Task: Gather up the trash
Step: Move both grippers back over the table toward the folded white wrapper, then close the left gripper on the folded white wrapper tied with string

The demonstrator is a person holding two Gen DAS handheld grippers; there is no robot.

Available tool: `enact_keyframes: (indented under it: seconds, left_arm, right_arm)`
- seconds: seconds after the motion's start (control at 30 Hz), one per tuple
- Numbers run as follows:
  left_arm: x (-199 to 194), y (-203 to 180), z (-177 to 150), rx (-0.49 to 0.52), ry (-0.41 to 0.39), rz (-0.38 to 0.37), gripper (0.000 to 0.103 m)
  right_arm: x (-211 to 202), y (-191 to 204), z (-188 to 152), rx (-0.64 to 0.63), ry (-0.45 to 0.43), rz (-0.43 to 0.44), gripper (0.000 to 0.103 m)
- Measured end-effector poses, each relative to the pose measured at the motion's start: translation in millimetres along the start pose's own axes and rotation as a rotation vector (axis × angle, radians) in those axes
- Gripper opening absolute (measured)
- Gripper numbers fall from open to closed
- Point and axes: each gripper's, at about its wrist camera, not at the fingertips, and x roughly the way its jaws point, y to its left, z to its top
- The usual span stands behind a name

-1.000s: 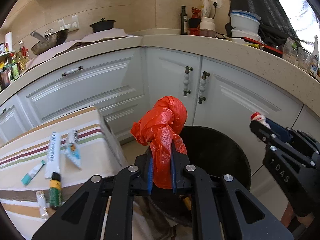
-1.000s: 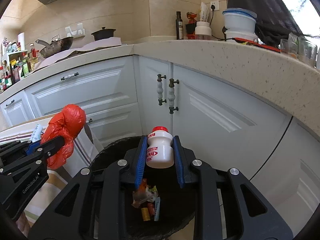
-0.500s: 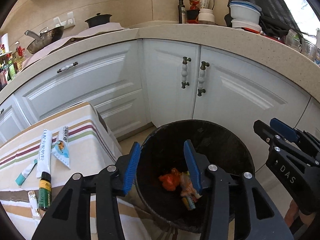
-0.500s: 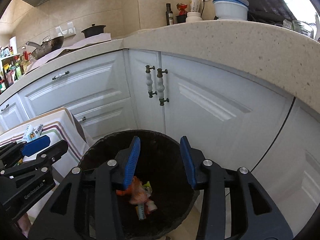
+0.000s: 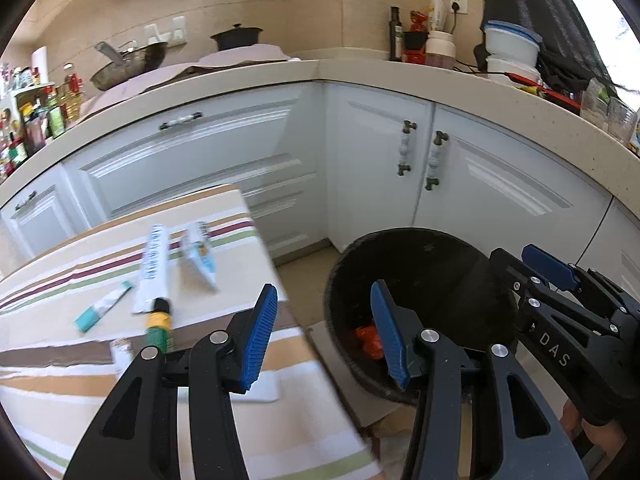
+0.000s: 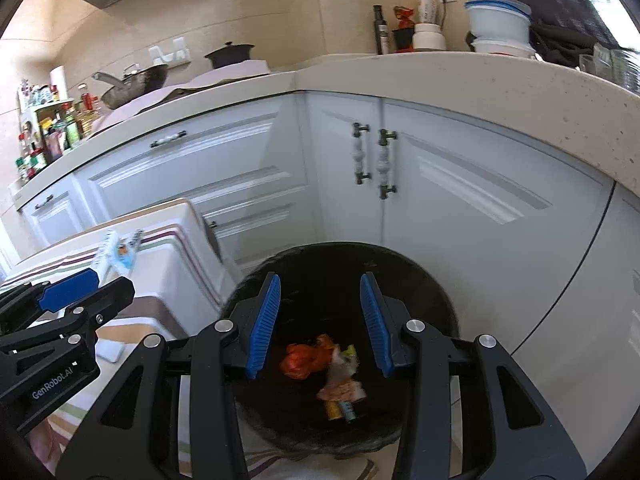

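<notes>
Since a second ago both loads are gone: the red bag (image 6: 306, 361) left the left gripper (image 5: 324, 334) and now lies at the bottom of the black bin (image 6: 436, 300). The white bottle left the right gripper (image 6: 320, 322); can't spot it in the bin now. Both sets of jaws have just been opening; both stand moderately apart, nothing between the pads. Left view has swung off the bin toward the striped table (image 5: 60, 392).

In the bin beside the bag: crumpled wrappers (image 6: 340, 390) and a small yellow-and-blue piece, touching in one heap. Right gripper hovers over the bin mouth. Left gripper straddles the gap between bin rim and table edge.

Still on the table: a long white tube (image 5: 152, 270), a light blue packet (image 5: 200, 258) just beside it, a small teal-capped tube (image 5: 102, 308), a green-and-yellow tube (image 5: 159, 330), and something white near the left finger, too blurred to name.

Step, as I judge it: drop done, heading back for more. Next move likely calls for the left gripper to line up across one flat tube and pinch low against the cloth. White cabinets (image 5: 380, 168) and countertop behind.
</notes>
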Motion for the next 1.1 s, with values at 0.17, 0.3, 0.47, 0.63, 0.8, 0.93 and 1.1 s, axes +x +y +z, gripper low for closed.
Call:
enact_keyframes:
  seconds: [0.17, 0.3, 0.47, 0.63, 0.8, 0.93, 1.1]
  left_arm:
    - [-12, 22, -11, -0.037, 0.004, 0.042, 0.050]
    - [-23, 43, -25, -0.072, 0.019, 0.085, 0.051]
    - [-34, 68, -43, -0.102, 0.039, 0.143, 0.051]
    - [-40, 92, -62, -0.148, 0.070, 0.195, 0.051]
    - [-38, 103, -73, -0.170, 0.105, 0.201, 0.051]
    - [-31, 104, -77, -0.162, 0.119, 0.199, 0.053]
    - [-18, 115, -80, -0.212, 0.178, 0.177, 0.053]
  right_arm:
    - [-9, 20, -5, -0.020, 0.007, 0.033, 0.041]
    - [-16, 36, -10, -0.035, 0.010, 0.060, 0.041]
    - [-24, 58, -17, -0.060, 0.016, 0.097, 0.041]
    - [-29, 77, -25, -0.086, 0.031, 0.132, 0.041]
    - [-29, 91, -31, -0.108, 0.047, 0.151, 0.041]
    - [-28, 96, -32, -0.116, 0.054, 0.156, 0.041]
    - [-21, 101, -31, -0.131, 0.072, 0.158, 0.041]
